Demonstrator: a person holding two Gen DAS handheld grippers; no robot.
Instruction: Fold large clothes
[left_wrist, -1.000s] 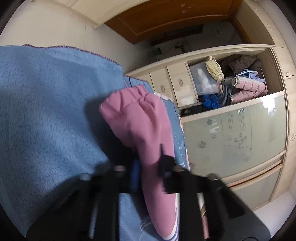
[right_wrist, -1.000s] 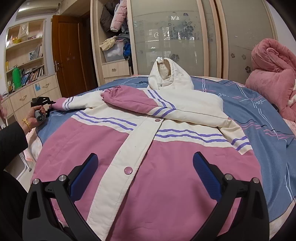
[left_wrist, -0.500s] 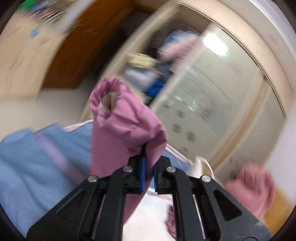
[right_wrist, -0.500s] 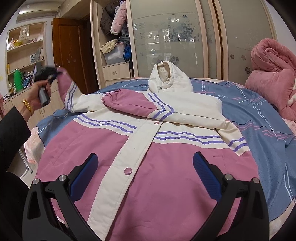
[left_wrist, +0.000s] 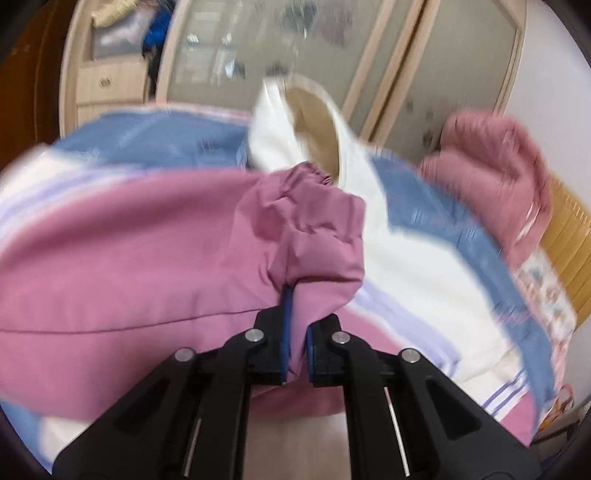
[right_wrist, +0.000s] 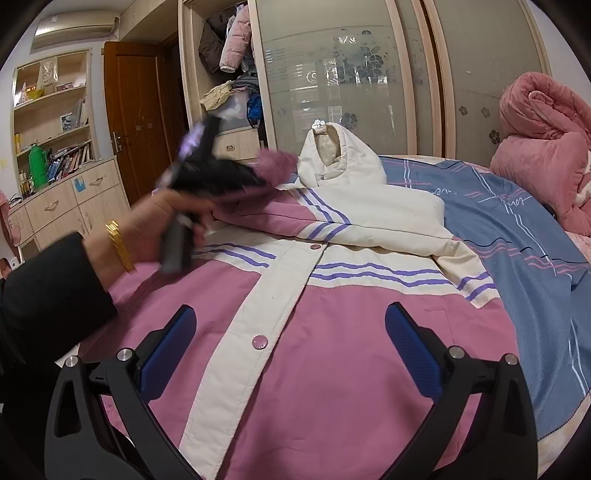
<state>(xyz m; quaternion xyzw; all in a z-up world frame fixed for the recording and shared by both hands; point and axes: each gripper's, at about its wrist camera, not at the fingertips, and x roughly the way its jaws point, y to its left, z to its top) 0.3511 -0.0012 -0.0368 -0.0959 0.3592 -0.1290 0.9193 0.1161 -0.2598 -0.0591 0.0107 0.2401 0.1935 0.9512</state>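
- Since the earlier frames, left gripper (left_wrist: 295, 332) swung the pink sleeve (left_wrist: 314, 229) from the bed's edge up and over the jacket's (right_wrist: 332, 369) chest, cuff now near the hood (right_wrist: 340, 155).
- Left gripper's jaws were clamped on the sleeve cuff, fabric pinched between the blue pads (left_wrist: 285, 325); left wrist view was motion-blurred.
- From the right wrist view, left hand (right_wrist: 147, 225) with a gold bracelet (right_wrist: 120, 240) held that gripper above the jacket's upper left area.
- Right gripper (right_wrist: 291, 354) hovered over the jacket's lower front, jaws spread wide, nothing between them; same spot as before.
- Jacket lay flat, front up, on the blue bedsheet (right_wrist: 517, 229), snapped shut, other sleeve already folded across the chest.
- Pink quilt (right_wrist: 546, 140) was bunched at the bed's far right; wardrobe (right_wrist: 351, 74) stood behind.
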